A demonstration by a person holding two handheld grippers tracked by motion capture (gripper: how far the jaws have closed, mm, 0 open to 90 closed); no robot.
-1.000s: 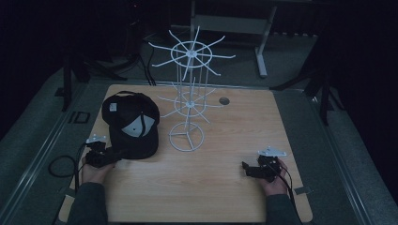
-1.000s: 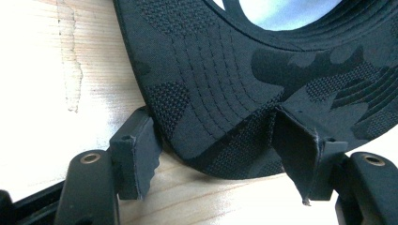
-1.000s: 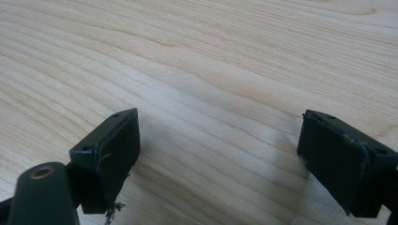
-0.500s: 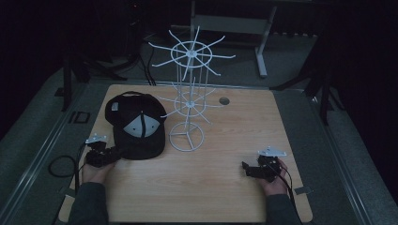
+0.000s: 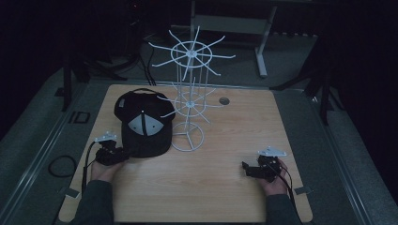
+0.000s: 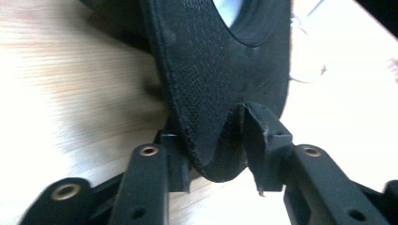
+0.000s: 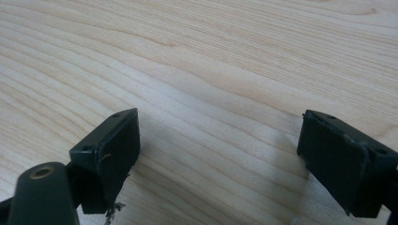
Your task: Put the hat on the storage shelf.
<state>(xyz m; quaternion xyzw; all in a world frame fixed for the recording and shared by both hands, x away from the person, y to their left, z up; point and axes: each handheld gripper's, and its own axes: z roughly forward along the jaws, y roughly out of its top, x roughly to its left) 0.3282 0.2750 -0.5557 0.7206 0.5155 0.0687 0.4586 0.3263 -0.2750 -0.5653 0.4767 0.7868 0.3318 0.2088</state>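
Observation:
A black cap [image 5: 143, 124] with a grey underside panel lies on the wooden table [image 5: 220, 187], left of a white wire rack [image 5: 187, 96]. My left gripper [image 5: 123, 154] is at the cap's near edge. In the left gripper view its jaws have just been closing, and the left gripper [image 6: 217, 150] now pinches the black brim [image 6: 220, 79], which buckles between the pads. My right gripper [image 5: 245, 168] rests low at the table's right front. In the right gripper view the right gripper [image 7: 218, 145] stands open over bare wood [image 7: 225, 56].
The rack's round base [image 5: 187, 138] sits just right of the cap, and its arms spread wide above. A small round hole [image 5: 224, 100] is in the table behind the rack. A cable loop [image 5: 61, 165] lies off the left edge.
My left gripper has slid a little right, onto the cap's brim, and the cap has shifted slightly toward the rack. The right hand has stayed still.

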